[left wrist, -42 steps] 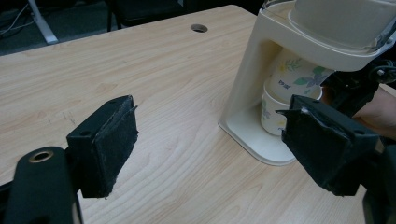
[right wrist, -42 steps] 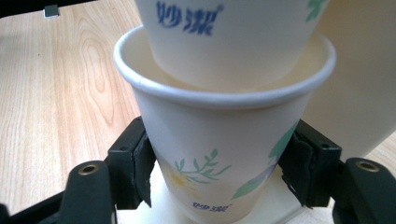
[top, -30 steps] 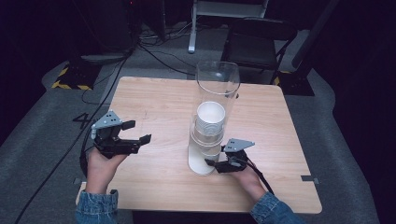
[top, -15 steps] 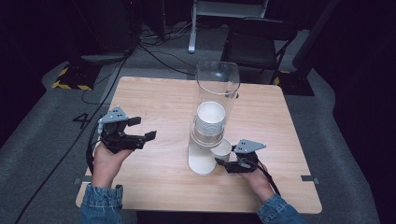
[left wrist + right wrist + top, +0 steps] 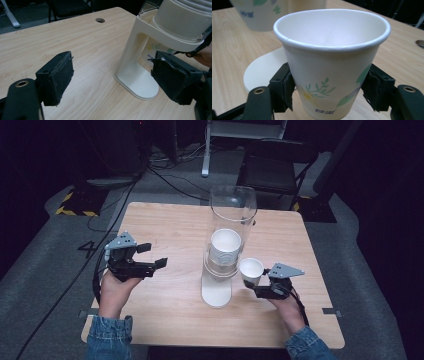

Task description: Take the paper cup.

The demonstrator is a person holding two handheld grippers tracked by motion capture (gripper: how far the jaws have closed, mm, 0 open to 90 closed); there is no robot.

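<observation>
Right gripper (image 5: 256, 286) fingers pinching paper cup (image 5: 250, 270), upright, just right of cup dispenser (image 5: 223, 270). Left gripper (image 5: 145, 260) fingers spread, empty, above bench (image 5: 170, 227), well left of dispenser.

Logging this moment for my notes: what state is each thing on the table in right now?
Paper cup: upright, empty, held between the right gripper's fingers.
Right gripper: shut on the paper cup.
Left gripper: open, holding nothing, above the table.
Cup dispenser: upright on its white base, a stack of cups in its clear tube.
Table: wooden, bearing the dispenser.
</observation>
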